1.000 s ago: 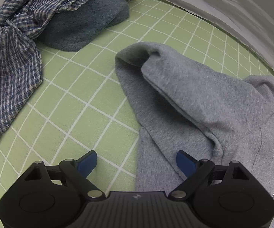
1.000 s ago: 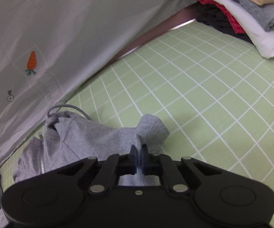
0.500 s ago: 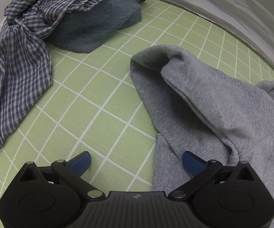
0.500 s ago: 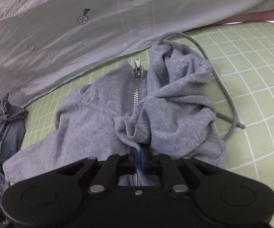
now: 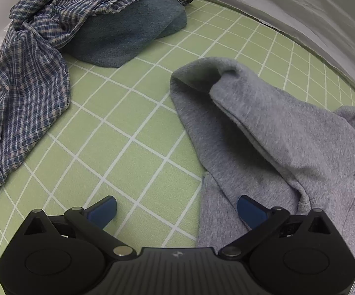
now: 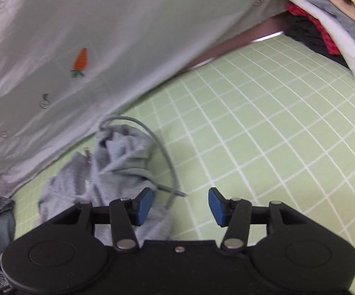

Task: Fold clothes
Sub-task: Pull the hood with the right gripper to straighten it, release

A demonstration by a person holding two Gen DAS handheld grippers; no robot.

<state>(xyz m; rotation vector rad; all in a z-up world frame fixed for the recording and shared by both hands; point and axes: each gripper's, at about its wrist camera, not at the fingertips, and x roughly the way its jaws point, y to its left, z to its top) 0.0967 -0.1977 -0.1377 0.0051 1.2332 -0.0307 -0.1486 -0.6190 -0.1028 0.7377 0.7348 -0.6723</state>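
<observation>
Left wrist view: the left claw (image 5: 177,211) stays spread wide and empty over the near edge of the grey hoodie (image 5: 288,135) on the green grid worktop (image 5: 128,147). Right wrist view: the right claw (image 6: 180,205), pinched shut a moment ago, is opening with nothing between its pads, the hoodie (image 6: 118,164) released in a heap to its left; I judge that a fresh grasp comes next.

Likely home bedroom: green grid sheet (image 6: 263,132), carrot-print cloth (image 6: 79,49), folded clothes stack (image 6: 330,17).

A: What colours are seen near the middle?
B: A plain grey hoodie (image 5: 288,132) on a light-green mat (image 5: 118,132) gridded in white

A: And at the far left?
B: A blue-and-white checked shirt (image 5: 27,73) over a dull blue garment (image 5: 128,36)
</observation>
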